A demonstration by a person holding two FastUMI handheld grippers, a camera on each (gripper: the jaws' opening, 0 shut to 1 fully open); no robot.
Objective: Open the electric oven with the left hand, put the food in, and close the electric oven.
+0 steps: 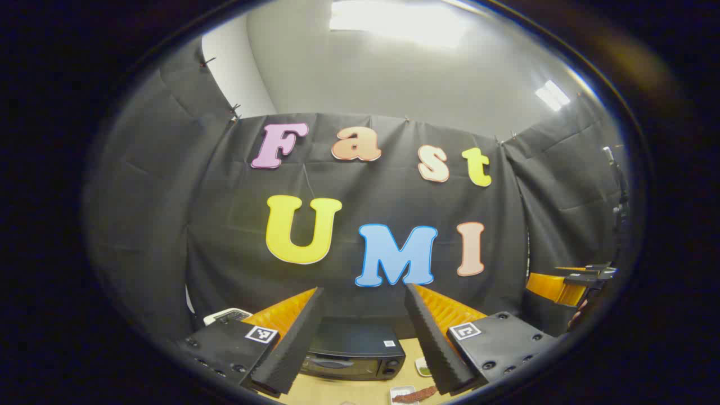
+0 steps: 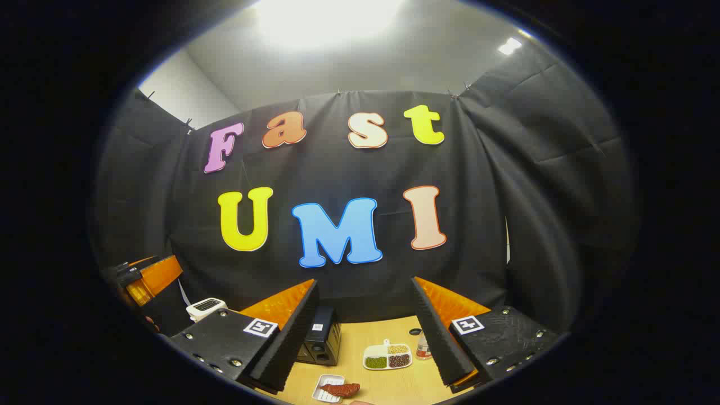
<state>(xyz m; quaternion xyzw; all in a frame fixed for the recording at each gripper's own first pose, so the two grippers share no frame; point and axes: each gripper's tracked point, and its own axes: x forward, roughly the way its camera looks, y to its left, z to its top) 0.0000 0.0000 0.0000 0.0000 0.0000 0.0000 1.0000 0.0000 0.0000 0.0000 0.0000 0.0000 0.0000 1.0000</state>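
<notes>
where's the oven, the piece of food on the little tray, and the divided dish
electric oven (image 1: 351,351), left gripper view, on its dark top and front face
food (image 2: 340,388), right gripper view, on the reddish-brown piece lying in the white tray
divided dish (image 2: 387,356), right gripper view, on the middle of its compartments

Left gripper (image 1: 363,337), jaws spread wide, held raised above the table (image 1: 337,391), nothing between its fingers. Right gripper (image 2: 365,337), jaws likewise spread wide, raised above the same table, its fingers touching nothing; both point toward the far wall.
</notes>
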